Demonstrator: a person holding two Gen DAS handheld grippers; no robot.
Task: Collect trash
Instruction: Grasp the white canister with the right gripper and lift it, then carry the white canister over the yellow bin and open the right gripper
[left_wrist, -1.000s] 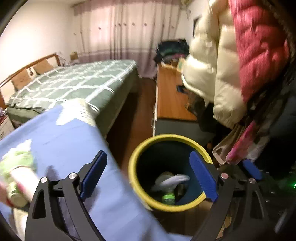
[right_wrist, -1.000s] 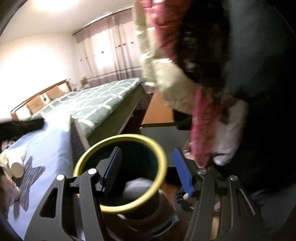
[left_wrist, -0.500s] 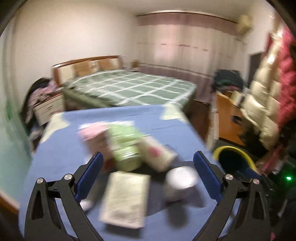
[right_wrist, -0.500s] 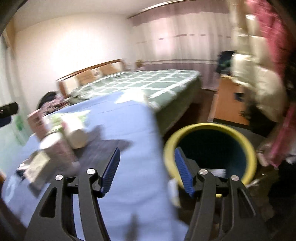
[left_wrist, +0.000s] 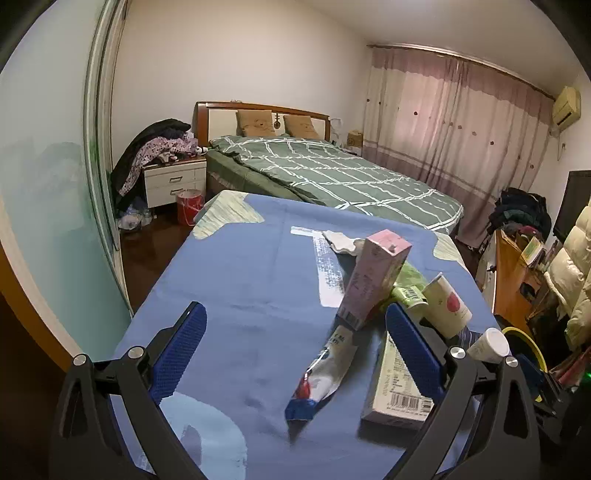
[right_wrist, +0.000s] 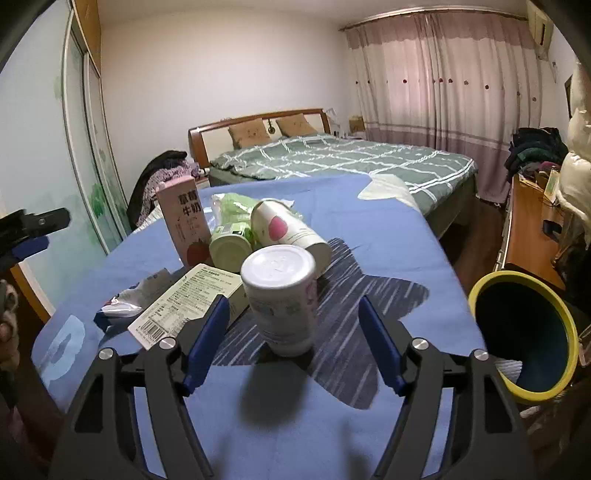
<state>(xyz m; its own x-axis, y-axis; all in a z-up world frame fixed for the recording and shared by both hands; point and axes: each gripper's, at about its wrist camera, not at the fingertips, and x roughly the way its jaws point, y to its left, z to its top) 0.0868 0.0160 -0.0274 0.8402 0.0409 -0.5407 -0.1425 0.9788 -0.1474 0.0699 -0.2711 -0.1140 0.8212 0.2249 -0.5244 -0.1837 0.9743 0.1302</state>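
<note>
The right gripper (right_wrist: 290, 339) hangs low over the near edge of the desk (right_wrist: 369, 221), its jaws opening, with nothing pressed between them; the white tub (right_wrist: 280, 295) stands upright just ahead, lined up with the gap. It looks like a light, empty plastic tub with a smooth, slightly rounded wall, so it may slip or tip if nudged high. A hold across the middle of its body, below the lid, seems safest, and the jaws look wide enough to pass round it.

The left gripper (left_wrist: 295, 347) has its jaws spread wide and empty. Between them on the desk lies a flattened tube (left_wrist: 321, 369), soft and thin, likely to buckle; the stiffer cap end or a pinch across its width would serve best. Just right of it is a flat box (left_wrist: 391, 384), light card, rigid along its edges, easiest taken across the narrow side.

Behind these stands a pink carton (right_wrist: 183, 221), upright and leaning against its neighbours in the left view, stiff but easily toppled. Beside it lie a green cup (right_wrist: 229, 247) and a paper cup (right_wrist: 288, 229) on their sides, both thin-walled and crushable, free to roll. A crumpled paper scrap (left_wrist: 343, 242) lies farther back.

The bin (right_wrist: 524, 332) stands off the desk's right edge, open.
</note>
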